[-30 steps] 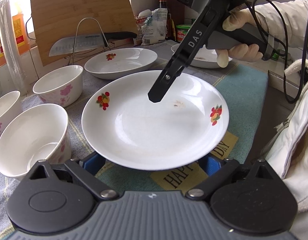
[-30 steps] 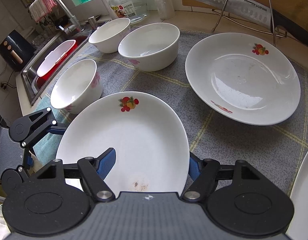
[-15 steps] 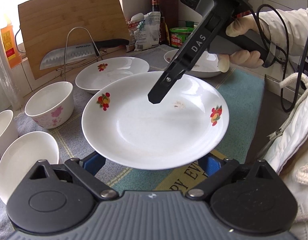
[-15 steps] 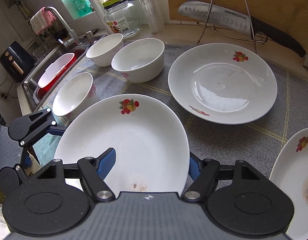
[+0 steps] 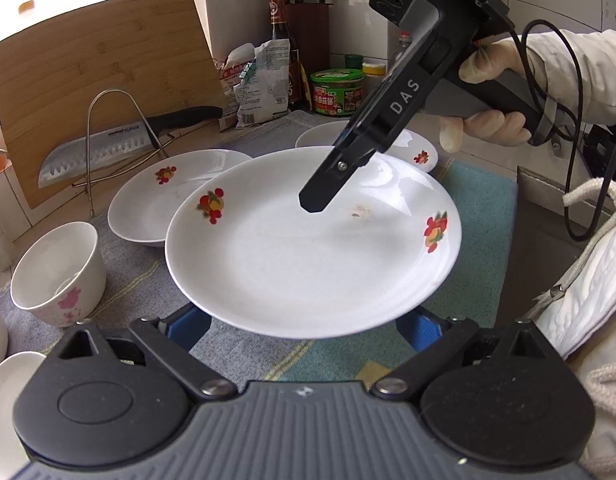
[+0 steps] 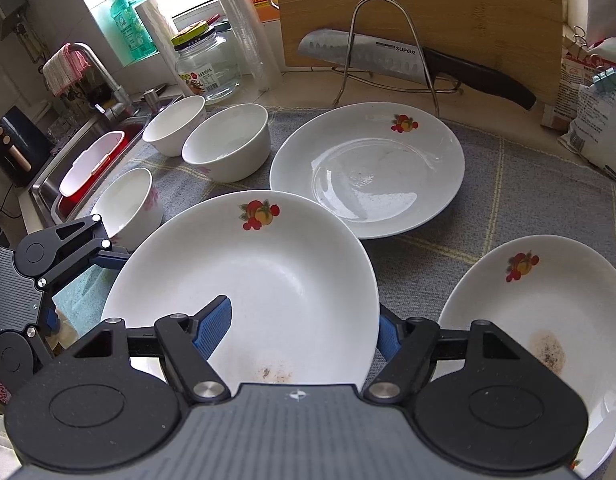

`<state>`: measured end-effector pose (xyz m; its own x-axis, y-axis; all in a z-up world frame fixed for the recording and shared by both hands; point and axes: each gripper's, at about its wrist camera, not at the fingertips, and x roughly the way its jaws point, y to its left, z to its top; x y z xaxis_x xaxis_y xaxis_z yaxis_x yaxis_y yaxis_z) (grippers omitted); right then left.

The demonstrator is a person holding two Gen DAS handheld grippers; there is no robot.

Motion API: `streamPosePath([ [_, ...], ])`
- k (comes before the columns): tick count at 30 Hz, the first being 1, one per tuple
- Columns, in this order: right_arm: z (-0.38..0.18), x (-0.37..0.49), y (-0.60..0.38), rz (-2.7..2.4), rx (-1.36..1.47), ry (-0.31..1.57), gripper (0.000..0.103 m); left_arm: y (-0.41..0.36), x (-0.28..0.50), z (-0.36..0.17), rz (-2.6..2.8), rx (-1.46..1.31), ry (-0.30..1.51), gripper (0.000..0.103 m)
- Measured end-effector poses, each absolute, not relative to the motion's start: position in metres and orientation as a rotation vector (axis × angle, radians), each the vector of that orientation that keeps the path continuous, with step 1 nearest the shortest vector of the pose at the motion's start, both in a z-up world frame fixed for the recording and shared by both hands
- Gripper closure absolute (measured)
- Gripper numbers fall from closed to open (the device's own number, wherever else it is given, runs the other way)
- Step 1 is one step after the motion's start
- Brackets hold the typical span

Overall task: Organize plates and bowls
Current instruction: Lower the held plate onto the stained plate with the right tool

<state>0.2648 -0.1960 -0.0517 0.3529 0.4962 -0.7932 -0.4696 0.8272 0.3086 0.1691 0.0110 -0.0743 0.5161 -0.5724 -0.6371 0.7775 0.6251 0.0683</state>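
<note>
A white plate with fruit prints (image 5: 308, 248) (image 6: 243, 280) hangs above the mat. My right gripper (image 6: 303, 316) is shut on its rim, one blue pad (image 6: 211, 326) lying inside the dish and the other under the edge. In the left wrist view its upper finger (image 5: 328, 184) reaches down onto the plate. My left gripper (image 5: 303, 326) stands open and wide, both fingers beneath the plate's near rim; whether they touch it is hidden. Two more fruit-print plates (image 6: 368, 168) (image 6: 528, 320) and three white bowls (image 6: 227, 148) (image 6: 173, 124) (image 6: 127, 204) sit on the mat.
A knife (image 6: 388, 56) rests in a wire rack in front of a bamboo cutting board (image 6: 428, 4) at the back. A sink (image 6: 87, 152) lies far left. Bottles, a jar and packets (image 5: 263, 80) line the wall. A gloved hand (image 5: 488, 120) holds the right gripper.
Both grippers have carried the plate away from the bowls, toward the other plates, and slightly up. The stained plate at the right has come into the right wrist view.
</note>
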Motion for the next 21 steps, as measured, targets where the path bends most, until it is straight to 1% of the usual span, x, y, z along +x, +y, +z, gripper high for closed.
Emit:
streamPosePath([
  [21, -0.046, 0.249, -0.298, 0.437, 0.100, 0.991, 0.025, -0.079, 0.204, -0.070, -0.998, 0.439, 0.562, 0.005],
])
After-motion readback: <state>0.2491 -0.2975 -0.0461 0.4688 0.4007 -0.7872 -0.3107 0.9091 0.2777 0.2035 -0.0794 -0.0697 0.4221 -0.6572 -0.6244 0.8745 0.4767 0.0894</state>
